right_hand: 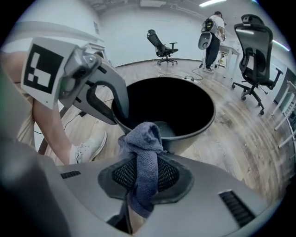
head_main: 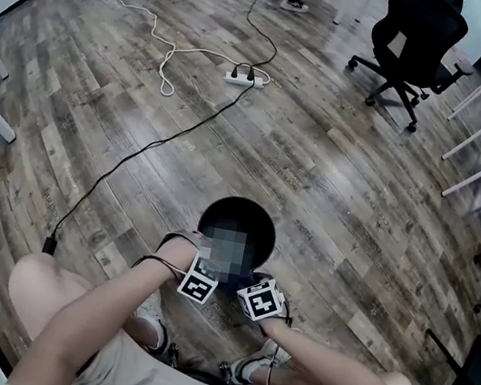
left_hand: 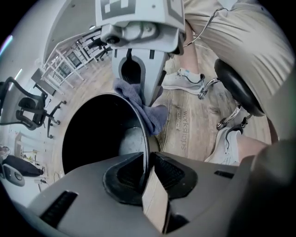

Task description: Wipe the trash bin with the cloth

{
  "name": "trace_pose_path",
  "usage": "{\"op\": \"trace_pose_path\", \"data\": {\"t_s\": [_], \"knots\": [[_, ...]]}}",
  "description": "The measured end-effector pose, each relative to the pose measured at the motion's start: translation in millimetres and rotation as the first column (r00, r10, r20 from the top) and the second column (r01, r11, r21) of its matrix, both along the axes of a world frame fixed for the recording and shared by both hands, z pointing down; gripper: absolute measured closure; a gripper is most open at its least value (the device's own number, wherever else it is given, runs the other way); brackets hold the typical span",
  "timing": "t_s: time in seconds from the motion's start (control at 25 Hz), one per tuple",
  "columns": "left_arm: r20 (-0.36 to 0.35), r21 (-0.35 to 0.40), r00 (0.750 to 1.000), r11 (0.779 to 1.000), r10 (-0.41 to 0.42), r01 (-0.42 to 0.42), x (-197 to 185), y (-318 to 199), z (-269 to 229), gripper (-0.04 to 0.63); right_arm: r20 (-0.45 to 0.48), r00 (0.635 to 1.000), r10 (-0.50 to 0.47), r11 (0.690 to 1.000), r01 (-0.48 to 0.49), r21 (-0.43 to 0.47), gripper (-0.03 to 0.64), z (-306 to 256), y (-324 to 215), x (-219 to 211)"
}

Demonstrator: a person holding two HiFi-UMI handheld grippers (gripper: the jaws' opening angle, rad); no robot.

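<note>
The black round trash bin (head_main: 237, 223) stands on the wood floor between the person's knees. My left gripper (left_hand: 149, 169) is shut on the bin's thin rim (left_hand: 144, 134), one pad inside the wall and one outside. In the right gripper view the left gripper (right_hand: 121, 111) shows clamped on the near-left rim of the bin (right_hand: 185, 109). My right gripper (right_hand: 144, 173) is shut on a blue-grey cloth (right_hand: 142, 148), whose bunched end rests against the outside of the rim. In the left gripper view the cloth (left_hand: 144, 107) hangs from the right gripper (left_hand: 138, 90) at the rim.
A white power strip (head_main: 245, 75) with black and white cables lies on the floor beyond the bin. Black office chairs (head_main: 414, 42) stand at the back and white racks at the right. The person's white shoes (left_hand: 182, 79) are close to the bin. Another person (right_hand: 213, 32) stands far off.
</note>
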State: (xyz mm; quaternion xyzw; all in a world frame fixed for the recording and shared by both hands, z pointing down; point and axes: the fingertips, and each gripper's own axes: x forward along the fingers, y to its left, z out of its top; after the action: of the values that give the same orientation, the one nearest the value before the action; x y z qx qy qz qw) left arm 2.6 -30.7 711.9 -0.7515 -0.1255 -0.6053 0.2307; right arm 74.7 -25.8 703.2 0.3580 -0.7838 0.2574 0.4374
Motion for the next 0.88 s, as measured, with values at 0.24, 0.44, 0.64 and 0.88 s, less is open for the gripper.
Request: {"op": "trace_pose_path", "data": {"t_s": [0.24, 0.44, 0.64, 0.88], "knots": [[-0.024, -0.017, 1.0, 1.0, 0.012, -0.012, 5.7, 6.2, -1.1, 0.53, 0.004, 0.998, 0.061, 0.997, -0.061, -0.04, 0.534, 49.2, -3.6, 0.8], [-0.051, -0.029, 0.998, 0.999, -0.036, 0.035, 16.3, 5.2, -4.8, 0.549, 0.013, 0.995, 0.098, 0.994, -0.097, -0.059, 0.535, 97.0, -11.5, 2.5], [-0.046, -0.043, 0.997, 0.998, -0.056, 0.054, 20.5, 5.6, -4.6, 0.552, 0.002, 0.997, 0.076, 0.995, -0.075, -0.062, 0.535, 136.6, -11.3, 6.8], [-0.04, -0.037, 0.993, 0.993, -0.11, 0.108, 30.9, 6.1, -3.9, 0.552, -0.031, 0.998, 0.062, 0.996, -0.064, -0.06, 0.535, 175.6, -16.1, 17.3]]}}
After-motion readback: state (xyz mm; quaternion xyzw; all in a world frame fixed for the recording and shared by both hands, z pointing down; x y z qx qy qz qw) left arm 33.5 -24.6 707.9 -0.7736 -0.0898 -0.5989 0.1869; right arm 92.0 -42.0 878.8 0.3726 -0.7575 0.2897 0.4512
